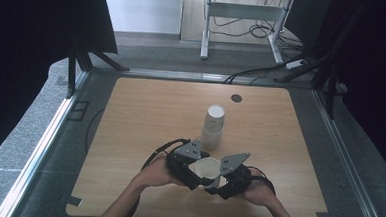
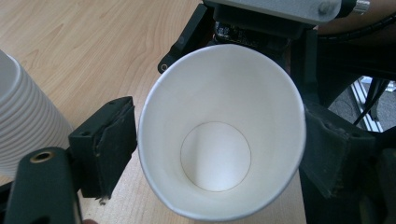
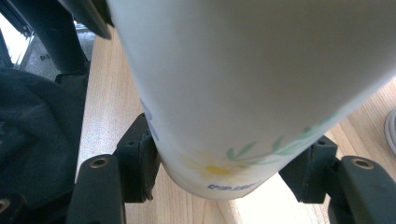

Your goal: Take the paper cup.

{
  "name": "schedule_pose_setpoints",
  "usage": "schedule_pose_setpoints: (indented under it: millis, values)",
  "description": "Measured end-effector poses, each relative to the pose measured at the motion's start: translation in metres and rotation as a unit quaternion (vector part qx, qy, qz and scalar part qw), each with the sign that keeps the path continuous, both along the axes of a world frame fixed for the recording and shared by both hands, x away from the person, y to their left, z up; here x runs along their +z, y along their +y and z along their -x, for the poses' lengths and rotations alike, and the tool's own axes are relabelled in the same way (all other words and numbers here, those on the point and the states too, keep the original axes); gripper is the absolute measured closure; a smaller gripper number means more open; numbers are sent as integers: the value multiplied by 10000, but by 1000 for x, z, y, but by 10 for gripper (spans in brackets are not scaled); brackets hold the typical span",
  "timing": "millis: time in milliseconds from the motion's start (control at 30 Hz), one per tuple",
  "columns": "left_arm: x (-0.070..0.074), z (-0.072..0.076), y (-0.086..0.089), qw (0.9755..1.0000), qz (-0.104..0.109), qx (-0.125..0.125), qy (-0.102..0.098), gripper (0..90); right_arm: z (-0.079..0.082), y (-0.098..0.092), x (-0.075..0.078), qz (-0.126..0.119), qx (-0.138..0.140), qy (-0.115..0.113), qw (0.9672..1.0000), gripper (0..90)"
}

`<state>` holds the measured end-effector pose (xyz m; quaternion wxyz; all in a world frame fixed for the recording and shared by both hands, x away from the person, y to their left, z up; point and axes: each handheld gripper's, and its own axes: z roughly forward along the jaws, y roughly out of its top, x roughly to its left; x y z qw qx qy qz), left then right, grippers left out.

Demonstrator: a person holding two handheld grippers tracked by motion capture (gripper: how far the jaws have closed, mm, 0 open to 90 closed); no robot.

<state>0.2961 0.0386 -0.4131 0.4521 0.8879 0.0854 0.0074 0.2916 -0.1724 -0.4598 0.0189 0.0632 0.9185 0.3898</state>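
Forearms enter at the bottom of the high view, each hand holding tongs over the counter's [image 1: 130,115] near edge. Left tongs [image 1: 194,169] and right tongs [image 1: 218,182] meet around an upright white cup [image 1: 207,168], mouth up. Beyond it, near the middle, stands a cup stack [image 1: 213,127].

Left gripper view: looks down into the cup [image 2: 219,140]. Near jaw stands just off the rim with a slim gap; far jaw sits at the opposite rim, contact unclear. These tongs [image 2: 219,147] read as apart, not clamping. Stack [image 2: 23,121] at left edge.

Right gripper view: right tongs [image 3: 229,161] clamped on the cup's [image 3: 243,93] lower wall, both pads pressing; a daisy print shows near its base.
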Motion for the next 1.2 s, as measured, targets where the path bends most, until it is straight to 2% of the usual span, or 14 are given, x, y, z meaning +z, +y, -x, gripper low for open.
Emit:
schedule_pose_setpoints:
  millis: [100, 300, 633, 933, 1067, 1200]
  values:
    - [-1, 1, 0, 10000, 56, 11, 34, 192, 0, 0, -1, -17, -1, 14, 10000, 364]
    - [-2, 2, 0, 10000, 51, -11, -54, 245, -1, 1, -2, -36, 12, 46, 10000, 365]
    - [-2, 5, 0, 9999, -39, 51, -159, 279, -2, 2, -5, -56, 15, 132, 9999, 357]
    - [-2, 7, 1, 9988, -169, 314, -329, 279, -3, 1, -5, 23, -205, 102, 9997, 209]
    - [-2, 8, 4, 9973, -299, 497, -444, 279, -4, 1, -6, 129, -357, 109, 9992, 155]
    - [-3, 9, 8, 9961, -286, 698, -455, 279, -6, -1, -8, 160, -514, 130, 9985, 132]
